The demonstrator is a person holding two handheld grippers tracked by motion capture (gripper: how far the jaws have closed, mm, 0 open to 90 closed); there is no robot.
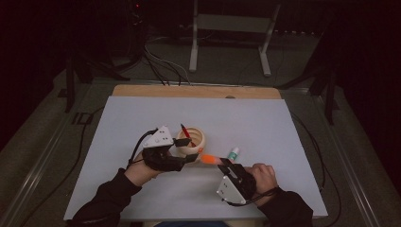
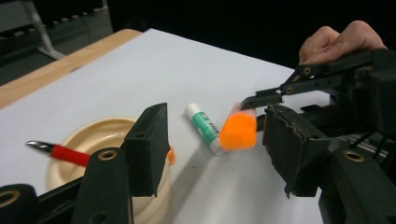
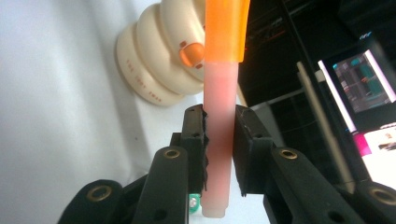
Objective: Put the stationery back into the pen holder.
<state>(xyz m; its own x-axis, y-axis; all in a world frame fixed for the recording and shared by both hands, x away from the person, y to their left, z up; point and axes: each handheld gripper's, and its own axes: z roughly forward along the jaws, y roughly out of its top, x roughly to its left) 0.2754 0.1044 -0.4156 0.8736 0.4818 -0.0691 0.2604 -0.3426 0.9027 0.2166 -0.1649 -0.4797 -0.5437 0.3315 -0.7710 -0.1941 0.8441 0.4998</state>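
- High view: on the worktop (image 1: pixel 142 123), the right claw (image 1: pixel 226 164) pinches an orange highlighter (image 1: pixel 208 159) beside the cream holder (image 1: pixel 198 140).
- Left gripper view: the left claw (image 2: pixel 212 144) stands spread, empty.
- Right gripper view: highlighter clamped; next, probably tip it into the holder.

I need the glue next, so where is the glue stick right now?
In the high view the glue stick lies on the white table sheet, right of the cream ribbed cup and just beyond the right gripper, which holds an orange highlighter.
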